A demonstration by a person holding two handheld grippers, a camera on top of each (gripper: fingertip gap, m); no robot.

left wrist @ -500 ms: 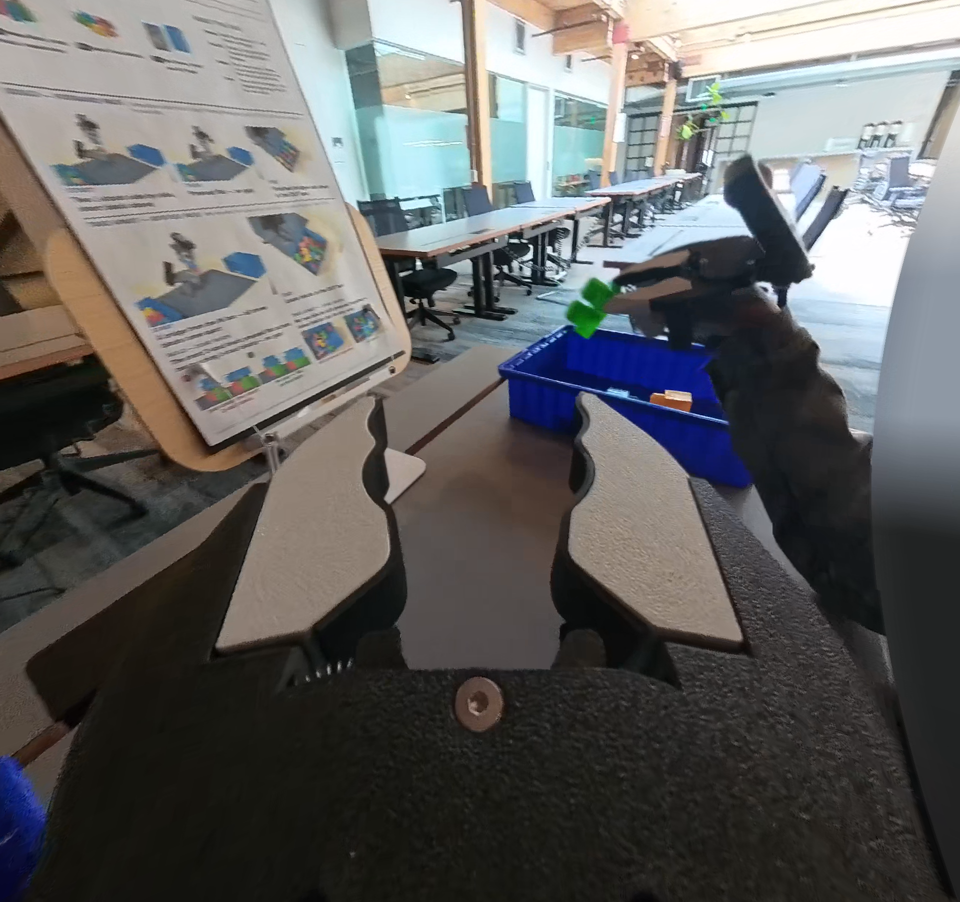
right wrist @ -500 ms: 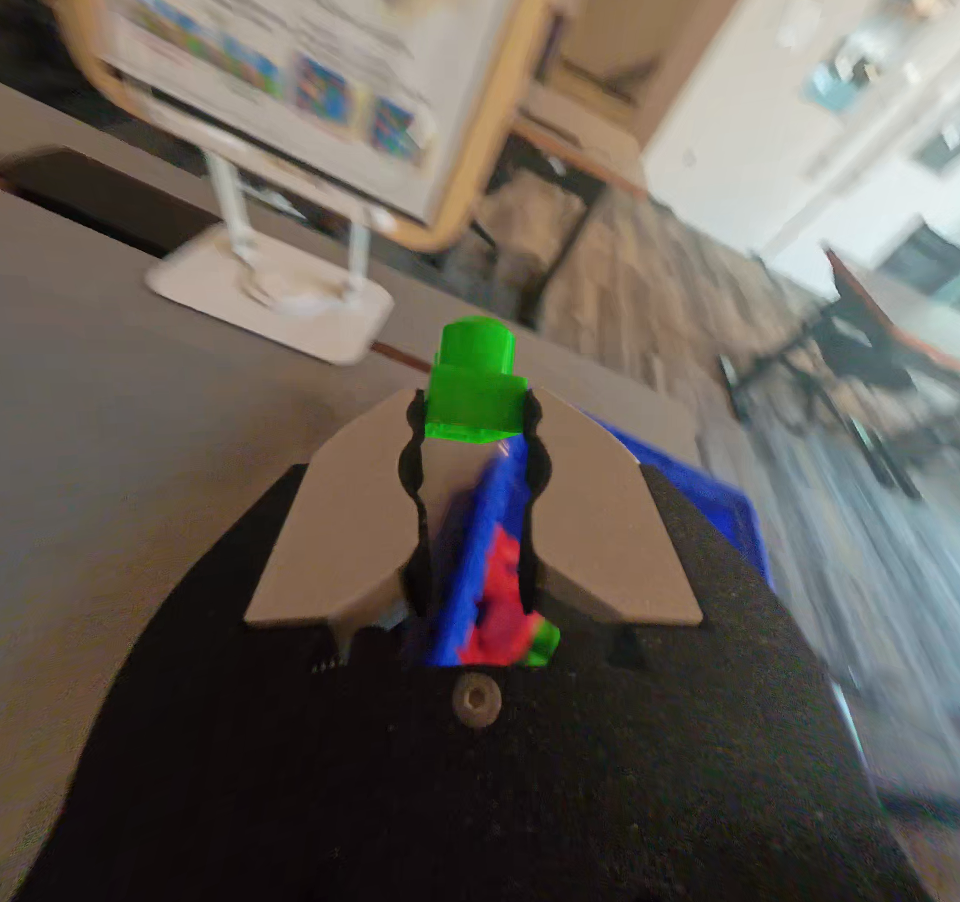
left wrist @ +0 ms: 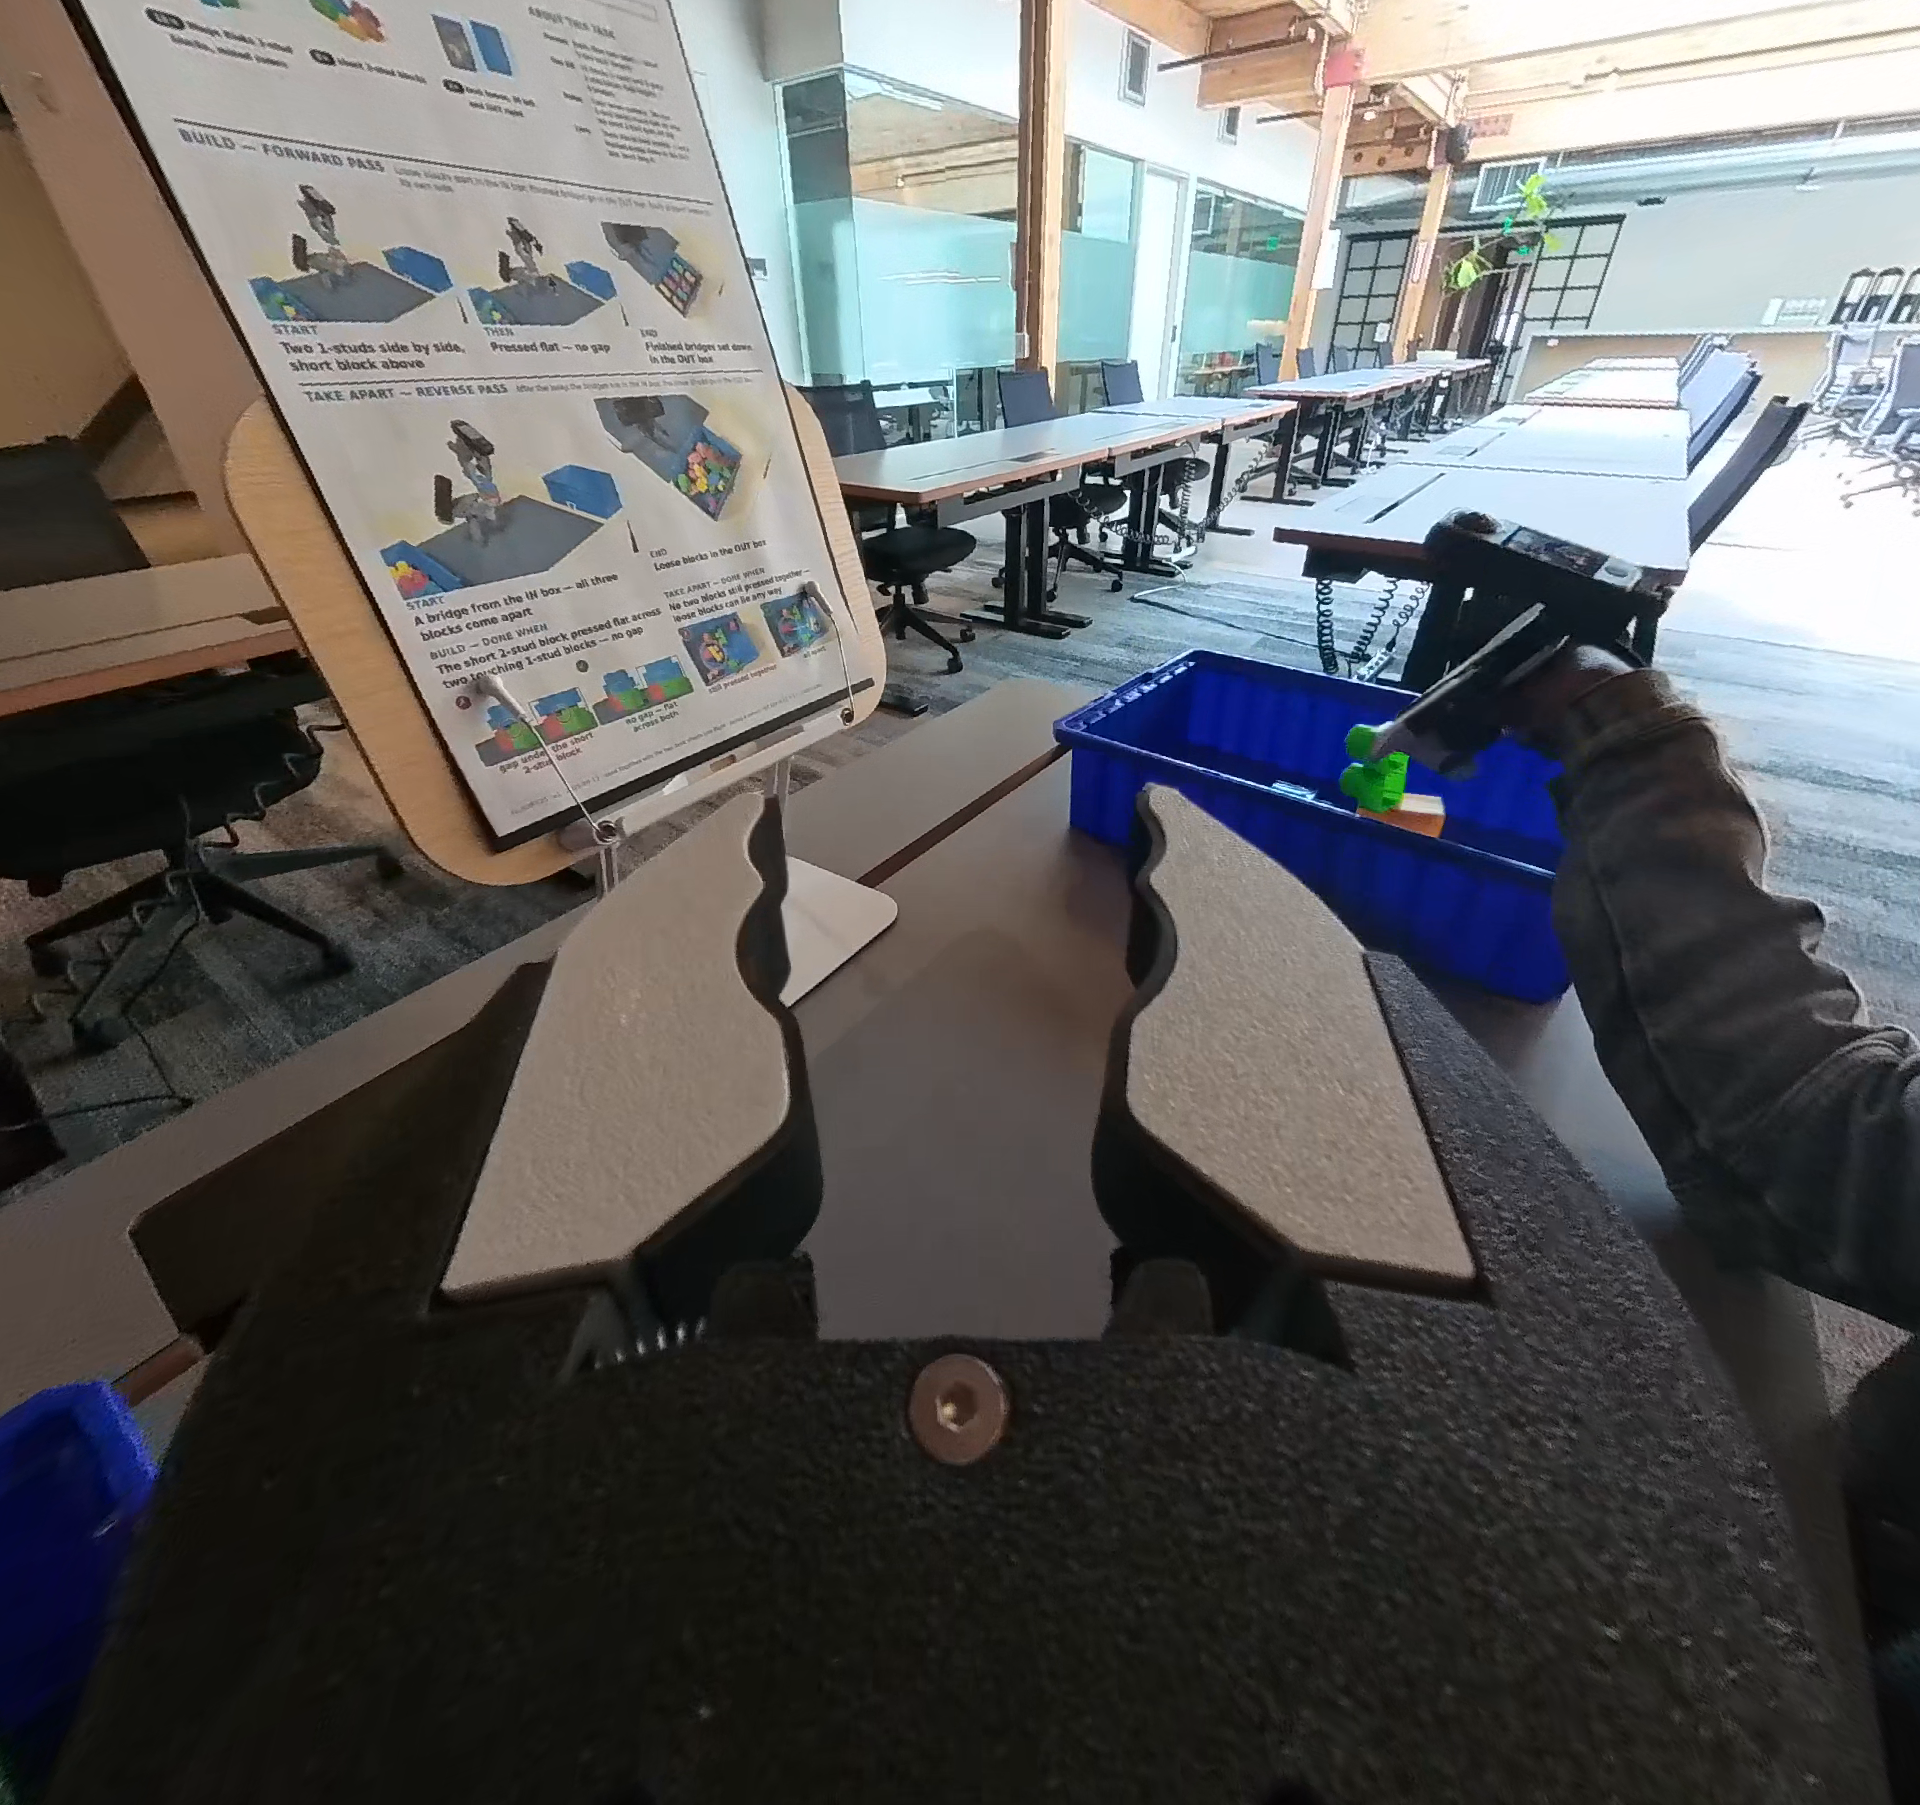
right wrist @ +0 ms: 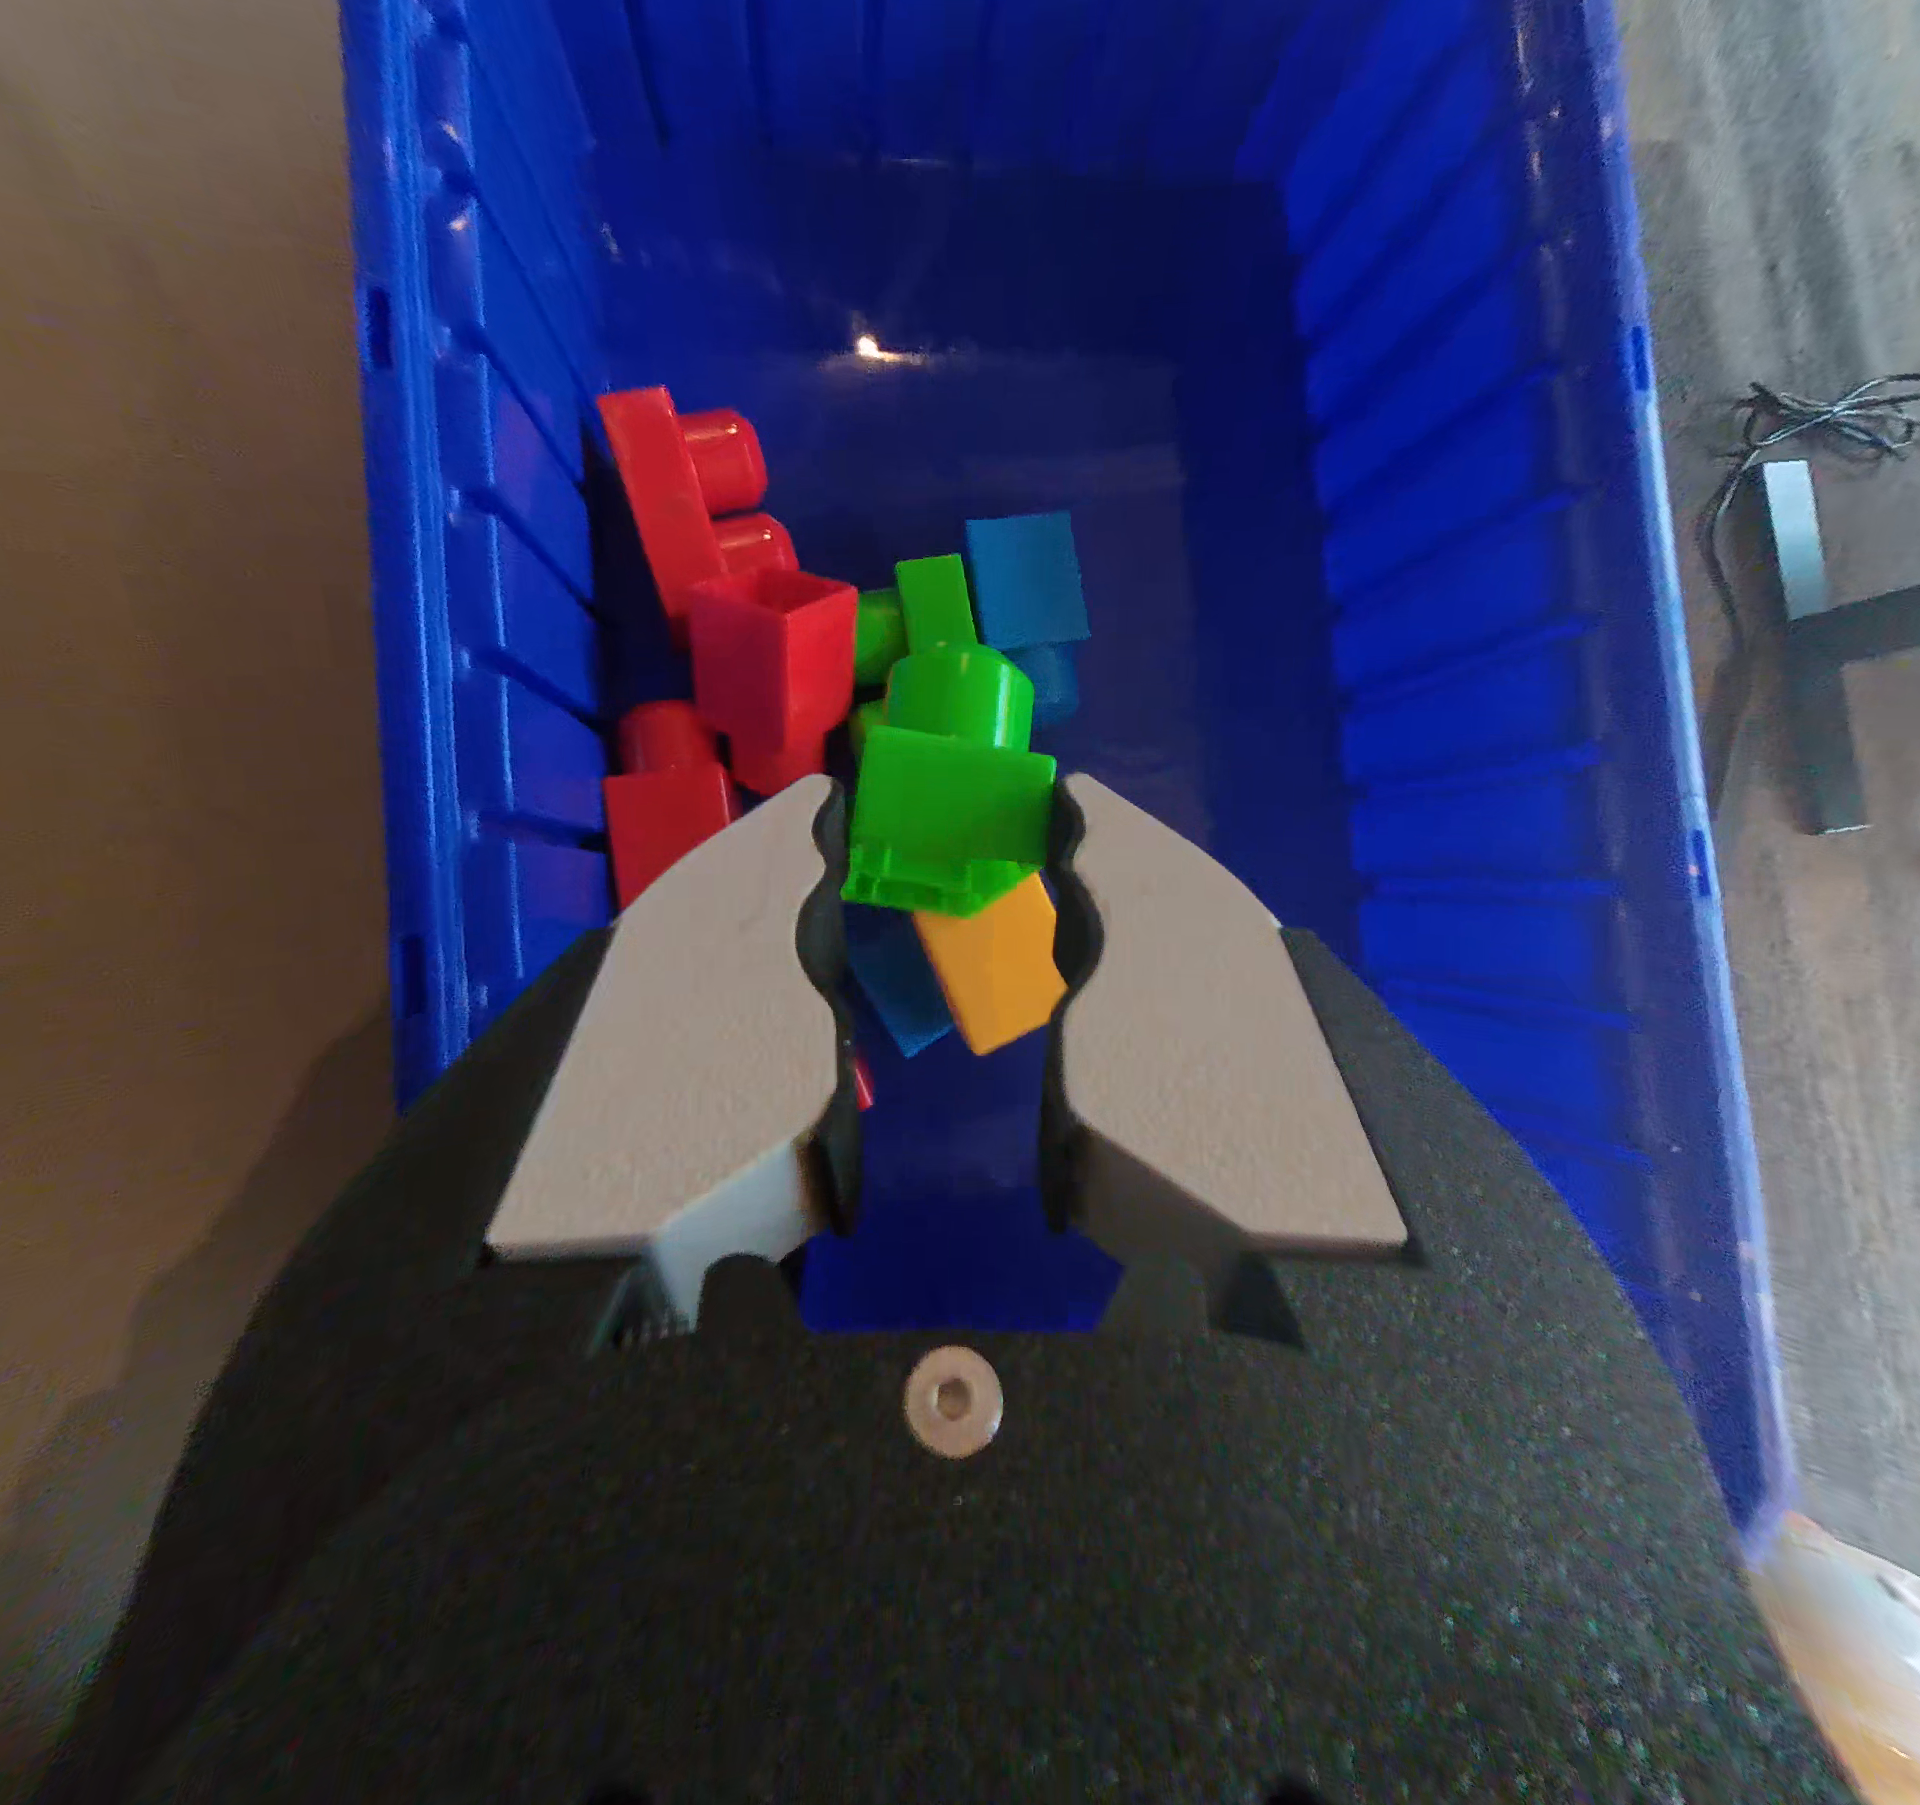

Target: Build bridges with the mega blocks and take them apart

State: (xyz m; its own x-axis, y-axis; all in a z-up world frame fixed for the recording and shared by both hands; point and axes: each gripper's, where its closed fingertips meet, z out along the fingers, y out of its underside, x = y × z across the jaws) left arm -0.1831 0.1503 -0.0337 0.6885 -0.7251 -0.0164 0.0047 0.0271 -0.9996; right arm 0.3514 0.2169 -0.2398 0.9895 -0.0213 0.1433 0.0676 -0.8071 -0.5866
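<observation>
The counter [left wrist: 935,1059] is dark and carries a blue bin [left wrist: 1226,779], my landmark here. Left of the bin on the counter stands a board [left wrist: 499,384] on a metal foot, bearing a printed sheet with pictures. At the near left corner of the left wrist view shows a bit of a second blue box [left wrist: 52,1506].

My left gripper [left wrist: 951,882] hangs over the counter short of the bin, its jaws wide with nothing between them.

My right gripper [right wrist: 945,820] points down into the bin, my sleeved arm [left wrist: 1704,1007] reaching over the bin's near wall. Its jaws are narrow, pinched on a green block [right wrist: 951,799] with its stud pointing away from me.

Under that block, in the bin, lies a loose heap: red blocks [right wrist: 727,612] against the bin's left wall, a yellow block [right wrist: 997,976] just below the held one, blue blocks [right wrist: 1023,581] and another green piece [right wrist: 930,602] farther in. The bin's far half is bare floor.
</observation>
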